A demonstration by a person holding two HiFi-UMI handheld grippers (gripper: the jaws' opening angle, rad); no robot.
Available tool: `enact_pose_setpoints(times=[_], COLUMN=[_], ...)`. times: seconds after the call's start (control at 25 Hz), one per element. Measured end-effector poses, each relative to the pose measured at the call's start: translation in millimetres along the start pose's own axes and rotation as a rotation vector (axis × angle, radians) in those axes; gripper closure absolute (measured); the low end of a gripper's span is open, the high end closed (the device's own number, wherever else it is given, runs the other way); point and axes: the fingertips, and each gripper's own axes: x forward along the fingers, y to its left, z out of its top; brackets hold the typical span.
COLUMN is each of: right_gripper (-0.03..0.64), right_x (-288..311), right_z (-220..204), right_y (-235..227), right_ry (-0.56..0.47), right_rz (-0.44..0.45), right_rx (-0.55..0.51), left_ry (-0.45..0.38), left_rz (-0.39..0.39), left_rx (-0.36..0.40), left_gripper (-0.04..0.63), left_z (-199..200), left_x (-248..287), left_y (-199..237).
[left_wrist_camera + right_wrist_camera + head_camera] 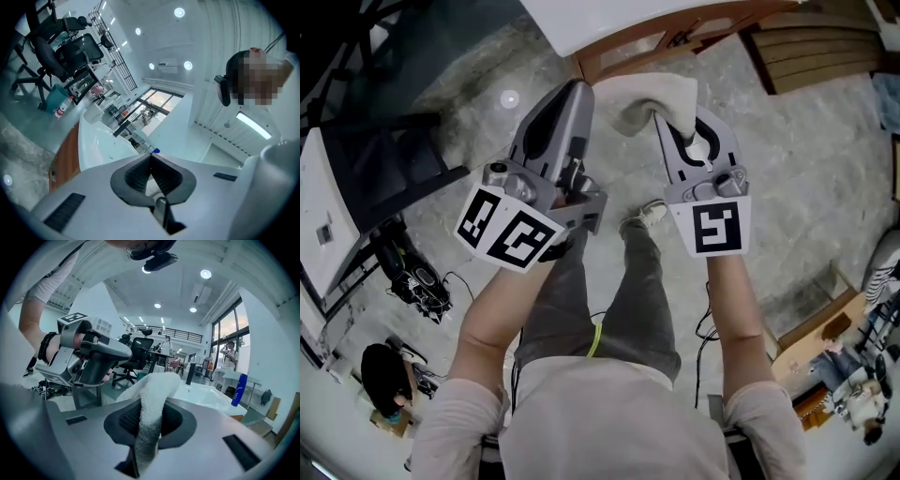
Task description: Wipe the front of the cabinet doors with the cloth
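A white cloth hangs from my right gripper, which is shut on it; in the right gripper view the cloth runs pinched between the jaws and folds over their tip. My left gripper is held beside it on the left, shut, with nothing between its pads. Both are raised above the floor, just short of the wooden cabinet front under a white countertop. From the left gripper view the cabinet shows brown beneath the white basin top.
Wooden slatted boards lie at the top right. A dark stand and chair sit at the left, with cables on the stone floor. Cardboard boxes stand at the lower right. A blue bottle stands on the basin top.
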Motion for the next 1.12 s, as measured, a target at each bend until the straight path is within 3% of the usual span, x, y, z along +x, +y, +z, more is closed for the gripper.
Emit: enact_pose_setpoints(times=[0.24, 0.92, 1.12], right_gripper=[0.546, 0.546, 0.546], right_x=[0, -61, -73], right_z=[40, 172, 201], right_y=[-4, -31, -33], right_ry=[0.072, -0.023, -0.053], right_rz=[0.049, -0.023, -0.028], right_rx=[-0.070, 0.047, 0.009], left_ry=[-0.024, -0.157, -0.187], left_rz=[0.011, 0.100, 0.108], left_rx=[-0.026, -0.008, -0.018], left_gripper=[0.577, 0.578, 0.578], left_z=[45, 150, 176], left_x=[5, -53, -67], left_y=[-15, -83, -93])
